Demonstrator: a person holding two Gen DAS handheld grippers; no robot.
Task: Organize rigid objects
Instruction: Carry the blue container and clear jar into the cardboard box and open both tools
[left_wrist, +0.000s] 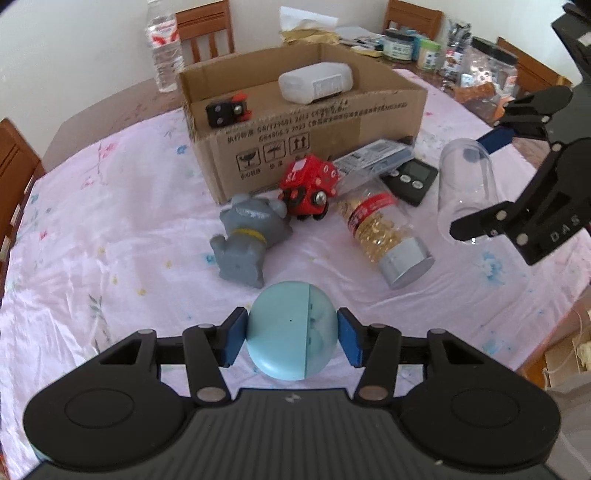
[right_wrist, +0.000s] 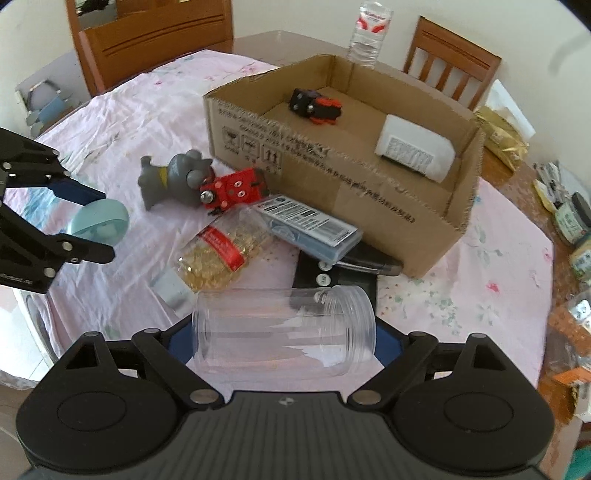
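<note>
Left jaws (left_wrist: 291, 332) clench the blue case (left_wrist: 291, 328); right jaws (right_wrist: 284, 339) clench the clear jar (right_wrist: 284, 328). Two items lie inside the box (right_wrist: 332, 184); five wait beside it.

Cardboard box (left_wrist: 314, 147) front blocked — red toy (left_wrist: 312, 188), capsule bottle (left_wrist: 384, 236), timer (left_wrist: 410, 179) crowd it; box interior mostly free.

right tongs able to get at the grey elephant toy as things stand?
Probably not: the right tongs are shut on the clear jar, so there is no free grip. The grey elephant toy lies beyond the capsule bottle, touching the red toy.
</note>
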